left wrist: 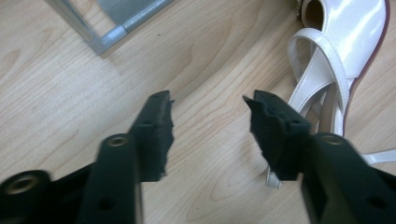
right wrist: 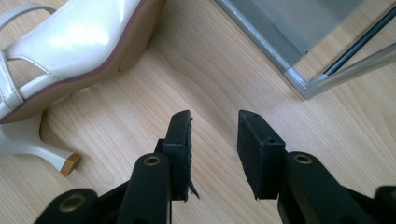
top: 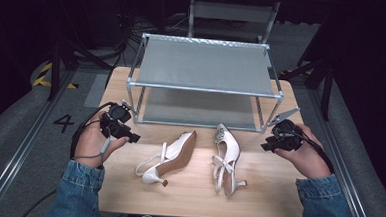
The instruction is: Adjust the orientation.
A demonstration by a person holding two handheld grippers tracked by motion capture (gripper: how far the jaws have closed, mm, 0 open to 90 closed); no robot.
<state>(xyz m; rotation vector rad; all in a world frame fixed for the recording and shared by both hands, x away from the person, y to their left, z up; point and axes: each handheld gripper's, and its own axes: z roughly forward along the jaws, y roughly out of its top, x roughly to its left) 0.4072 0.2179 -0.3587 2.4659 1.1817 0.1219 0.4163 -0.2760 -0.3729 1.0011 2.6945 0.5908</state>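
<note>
White shoes, both of them, lie on the wooden table from up high: the left shoe and the right shoe, the rack bare. My left gripper is apart, holding nothing. My right gripper too. Racking them, probably, is all left.

Beyond your left gripper, a white shoe cut off by the frame's top edge, toe unseen.

A high camera looks forward and down over the table, while both gripper cameras hover close above it, sharing the white shoes and rack.
</note>
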